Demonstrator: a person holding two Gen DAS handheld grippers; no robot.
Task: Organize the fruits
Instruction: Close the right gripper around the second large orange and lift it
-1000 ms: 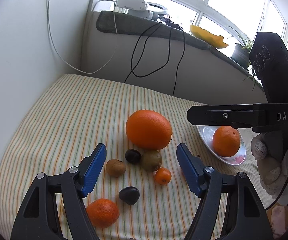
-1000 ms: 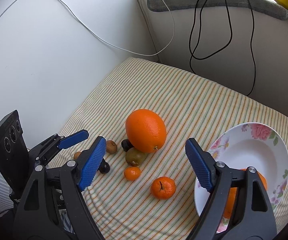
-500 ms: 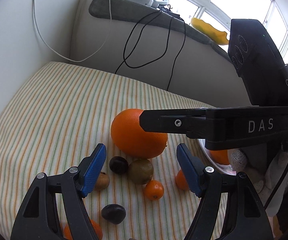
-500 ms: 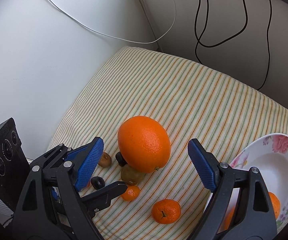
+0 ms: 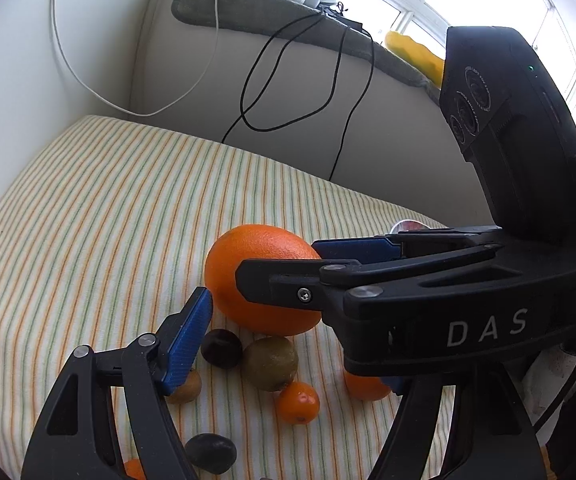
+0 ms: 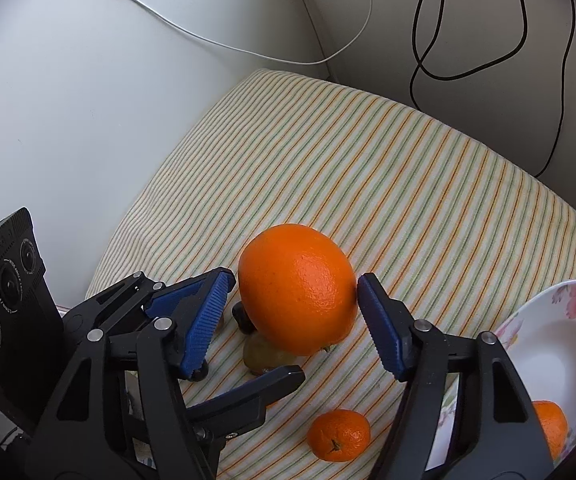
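While the big orange sits near the middle of the striped surface, the right hand-held gripper brackets it, one blue pad on its left flank and the other on its right. The right pad looks to be just touching the peel; the left pad stands a sliver off, so the jaws are apart and not clamped. In the left wrist view the same orange is partly covered by the right tool's black arm crossing from the right.

The left hand-held gripper hangs near the small fruit with its jaws spread wide, gripping nothing; only its left blue pad shows plainly, the right one mostly hidden behind the other tool.

Just near of the orange lie a dark plum and a greenish kiwi, close together. A tiny mandarin sits nearer still, with a brown kiwi to the left and another dark plum at the near edge. A tangerine rests apart on the cloth, beside the flowered plate, which holds another tangerine.
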